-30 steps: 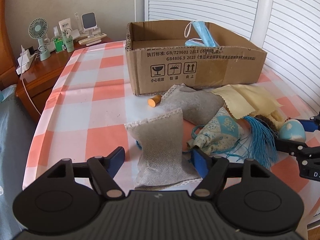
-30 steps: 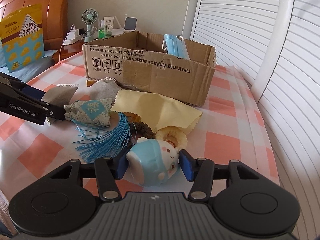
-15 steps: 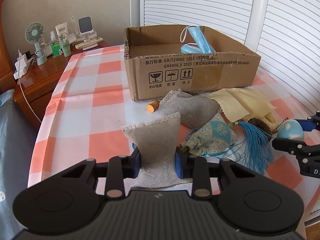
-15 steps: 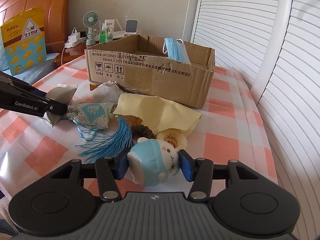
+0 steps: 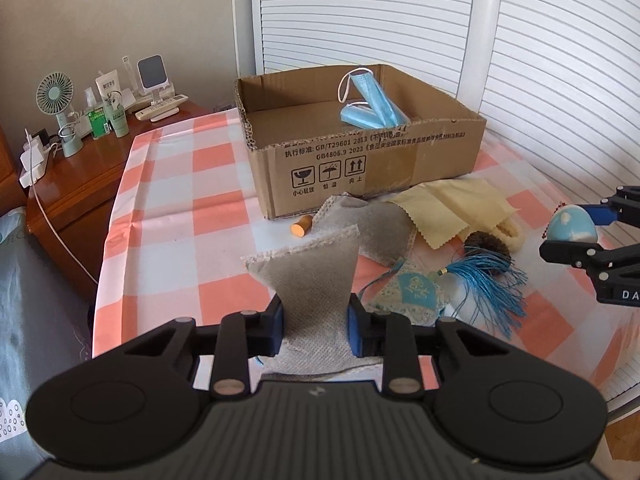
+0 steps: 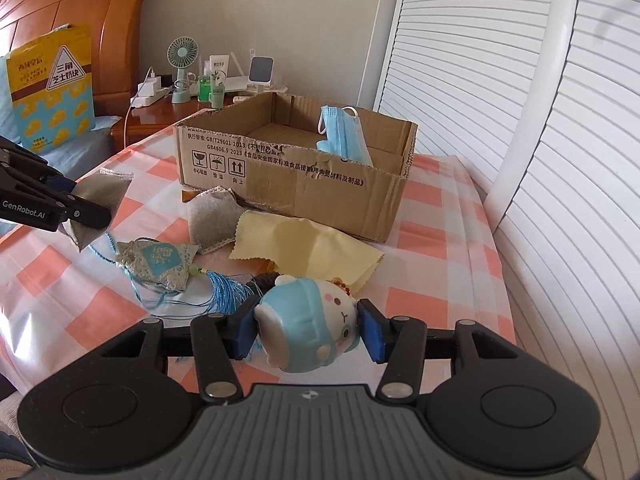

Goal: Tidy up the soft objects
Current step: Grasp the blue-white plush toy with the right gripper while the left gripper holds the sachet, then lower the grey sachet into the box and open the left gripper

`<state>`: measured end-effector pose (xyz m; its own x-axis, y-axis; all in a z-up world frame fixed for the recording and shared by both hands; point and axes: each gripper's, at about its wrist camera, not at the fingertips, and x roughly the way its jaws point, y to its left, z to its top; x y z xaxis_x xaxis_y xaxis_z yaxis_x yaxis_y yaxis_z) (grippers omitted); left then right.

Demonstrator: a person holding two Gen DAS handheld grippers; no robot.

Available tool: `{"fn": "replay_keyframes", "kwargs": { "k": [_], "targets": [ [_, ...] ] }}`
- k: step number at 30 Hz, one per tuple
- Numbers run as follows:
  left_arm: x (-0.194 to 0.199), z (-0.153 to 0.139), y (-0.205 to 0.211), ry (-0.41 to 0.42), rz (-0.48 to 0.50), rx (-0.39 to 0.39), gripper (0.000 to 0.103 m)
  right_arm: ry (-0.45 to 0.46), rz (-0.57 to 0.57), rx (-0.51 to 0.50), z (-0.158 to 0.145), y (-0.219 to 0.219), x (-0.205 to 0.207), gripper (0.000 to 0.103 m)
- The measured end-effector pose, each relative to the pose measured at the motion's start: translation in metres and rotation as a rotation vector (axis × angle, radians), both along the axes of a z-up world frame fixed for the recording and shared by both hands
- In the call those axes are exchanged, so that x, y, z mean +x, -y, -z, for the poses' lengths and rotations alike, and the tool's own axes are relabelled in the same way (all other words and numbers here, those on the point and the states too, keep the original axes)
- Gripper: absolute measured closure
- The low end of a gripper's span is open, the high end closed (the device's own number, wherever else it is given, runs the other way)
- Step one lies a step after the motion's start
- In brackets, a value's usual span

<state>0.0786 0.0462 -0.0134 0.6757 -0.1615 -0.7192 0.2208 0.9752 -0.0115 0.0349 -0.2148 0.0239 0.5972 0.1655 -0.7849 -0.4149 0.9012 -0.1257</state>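
My left gripper (image 5: 316, 320) pinches a grey mesh pouch (image 5: 312, 272) at its waist; its jaws are still closing and the pouch hangs off the checked cloth. The right gripper (image 6: 310, 330) is shut on a blue-and-white plush toy (image 6: 304, 320), held above the table. Ahead stands an open cardboard box (image 5: 360, 168) with a blue face mask (image 5: 372, 108) inside. A second grey pouch (image 5: 372, 224), a yellow cloth (image 5: 452, 208) and a patterned sachet with a blue tassel (image 5: 412, 292) lie in front of the box.
A small orange cylinder (image 5: 301, 227) lies by the box's near corner. Dark and cream scrunchies (image 5: 486, 242) sit under the yellow cloth's edge. A wooden nightstand (image 5: 80, 184) with a fan and bottles stands left. White slatted doors (image 5: 560, 80) close off the right.
The left jaws, open around the grey pouch a second ago, have closed on it and lifted it. The right gripper has risen with the plush toy.
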Motion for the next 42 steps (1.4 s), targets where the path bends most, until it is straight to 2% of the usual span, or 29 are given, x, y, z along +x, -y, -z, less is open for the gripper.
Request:
{"fn": "replay_keyframes", "kwargs": {
  "k": [5,8,20,28,32,40,42],
  "targets": [
    [-0.005,-0.01,-0.005,0.012,0.006,-0.005,0.074,0.013,-0.015,-0.014,-0.008,-0.003,-0.003,0.046],
    [-0.005,-0.017,-0.013,-0.008,0.011,-0.065,0.074,0.016,-0.023,-0.016,-0.011,-0.005,-0.005,0.046],
    [0.009,-0.044,-0.003,0.021,0.071,0.045,0.074,0.018,-0.075,0.01,-0.029,-0.011,0.004,0.046],
    [0.059,-0.074,0.016,0.082,0.123,0.058,0.074,0.062,-0.098,0.016,-0.042,-0.016,0.026,0.046],
    [0.094,-0.083,0.027,0.105,0.132,0.09,0.074,0.081,-0.106,0.017,-0.046,-0.016,0.04,0.046],
    [0.175,-0.078,0.041,0.09,0.098,0.109,0.074,0.097,-0.116,0.018,-0.046,-0.014,0.064,0.046],
    [0.193,-0.074,0.042,0.096,0.074,0.108,0.07,0.096,-0.113,0.016,-0.044,-0.013,0.071,0.046]
  ]
}}
